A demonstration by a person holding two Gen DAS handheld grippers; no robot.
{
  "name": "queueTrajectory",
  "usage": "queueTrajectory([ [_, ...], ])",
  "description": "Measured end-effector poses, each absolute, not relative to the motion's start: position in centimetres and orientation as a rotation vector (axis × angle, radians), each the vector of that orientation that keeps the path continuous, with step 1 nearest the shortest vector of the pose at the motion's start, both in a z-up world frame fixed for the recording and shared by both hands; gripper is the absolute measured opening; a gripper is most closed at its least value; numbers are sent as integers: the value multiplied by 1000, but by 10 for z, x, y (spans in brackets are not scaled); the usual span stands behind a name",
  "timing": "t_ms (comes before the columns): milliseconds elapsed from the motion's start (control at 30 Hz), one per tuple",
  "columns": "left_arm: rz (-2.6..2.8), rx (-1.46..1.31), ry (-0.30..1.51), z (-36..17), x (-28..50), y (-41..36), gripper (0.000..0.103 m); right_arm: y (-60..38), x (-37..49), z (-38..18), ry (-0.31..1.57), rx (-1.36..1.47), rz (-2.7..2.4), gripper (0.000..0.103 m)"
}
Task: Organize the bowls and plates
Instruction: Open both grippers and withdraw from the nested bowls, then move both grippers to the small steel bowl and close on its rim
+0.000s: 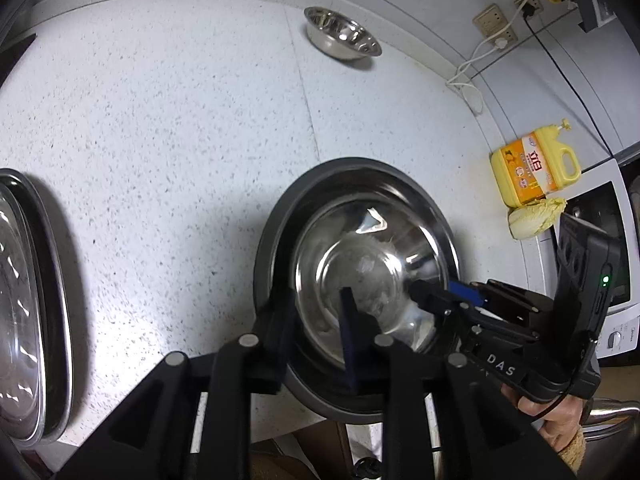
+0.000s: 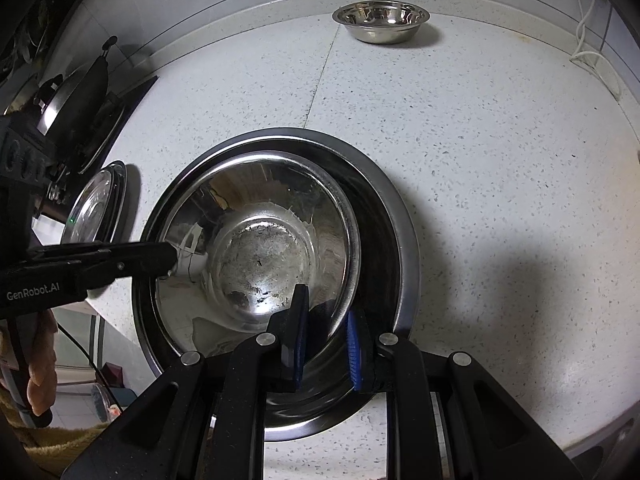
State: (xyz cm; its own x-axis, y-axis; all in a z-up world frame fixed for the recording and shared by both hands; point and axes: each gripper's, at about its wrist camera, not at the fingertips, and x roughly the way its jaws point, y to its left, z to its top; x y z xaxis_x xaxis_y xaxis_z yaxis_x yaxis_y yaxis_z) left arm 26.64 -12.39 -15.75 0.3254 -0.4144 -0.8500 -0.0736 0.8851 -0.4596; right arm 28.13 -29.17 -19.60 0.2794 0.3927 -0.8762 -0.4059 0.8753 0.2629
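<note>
Where the left gripper comes down on the nested steel bowls, its fingers stand a little apart. The outer finger sits just outside the outer bowl, and the blue-padded one is inside the inner bowl. Both rims pass through the gap, and neither pad looks pressed against the metal. From the right wrist view, the same gripper's tip lies at the inner bowl's rim, on the side opposite the right fingers.

The right gripper points steeply down at the near side of the bowls. Its fingers are drawn close and clamped on the inner bowl's wall. One blue pad is inside that bowl, and the other is in the slot between it and the outer bowl. The left wrist view shows this gripper biting the inner rim across from the left fingers.

The inner bowl sits inside the outer one, which rests on the speckled counter. Far ahead of both pairs of fingers a small steel bowl stands alone by the wall. Off to the left of the left fingers a stack of steel plates lies flat. Right of the fingers, near the wall, stand a yellow detergent bottle and a cabbage touching it.
</note>
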Motion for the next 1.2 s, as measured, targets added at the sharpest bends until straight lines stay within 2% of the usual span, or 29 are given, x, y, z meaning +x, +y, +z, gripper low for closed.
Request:
queueTrajectory([
  [300, -233, -461, 1211, -150, 263, -119, 21, -292, 281, -192, 1179, -26, 537, 17],
  [400, -233, -461, 1196, -146, 262, -116, 30, -298, 279, -184, 1154, -26, 526, 17],
  [500, -225, -442, 1178, -140, 261, -115, 37, -305, 279, -175, 1130, -26, 518, 28],
  [533, -221, -433, 1170, -137, 261, -114, 43, -307, 278, -172, 1122, -18, 523, 30],
  [667, -210, -410, 1151, -131, 261, -111, 45, -317, 278, -160, 1081, -39, 493, 51],
  [900, -173, -363, 1129, -123, 275, -102, 45, -346, 298, -151, 1057, -50, 411, 52],
  [1100, -144, -355, 1132, -118, 328, -92, 45, -377, 344, -137, 1008, -120, 312, 53],
  [1200, -134, -394, 1129, -122, 362, -82, 45, -393, 378, -134, 977, -167, 241, 61],
])
